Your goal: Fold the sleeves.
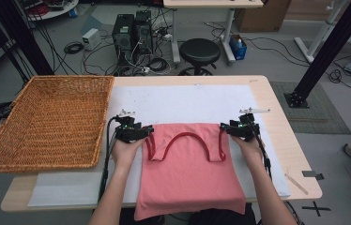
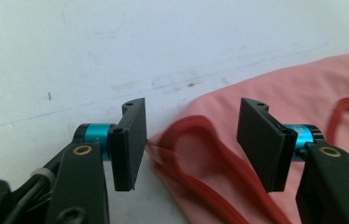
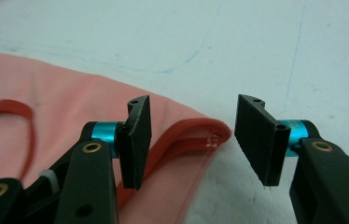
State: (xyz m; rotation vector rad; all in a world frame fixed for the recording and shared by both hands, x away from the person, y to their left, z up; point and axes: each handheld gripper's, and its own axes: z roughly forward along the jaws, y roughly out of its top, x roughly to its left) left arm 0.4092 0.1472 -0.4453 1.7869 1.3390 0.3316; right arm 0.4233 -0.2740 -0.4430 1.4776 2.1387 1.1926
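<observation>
Pink tank top [image 1: 190, 171] flat beside the wicker basket [image 1: 47, 122], left gripper [image 1: 146, 131] and right gripper [image 1: 224, 127] unclenched at its shoulder straps, probably released for smoothing before folding.

pink top [image 1: 190, 173] hem cut off at bottom edge, forearms [image 1: 117, 197] cropped

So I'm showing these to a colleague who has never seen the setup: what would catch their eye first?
Probably the pink tank top with red trim, spread flat on the white mat in the middle of the table. The left gripper and right gripper sit at its two shoulder straps, jaws open, gripping nothing. A large wicker basket stands empty at the table's left end.
</observation>
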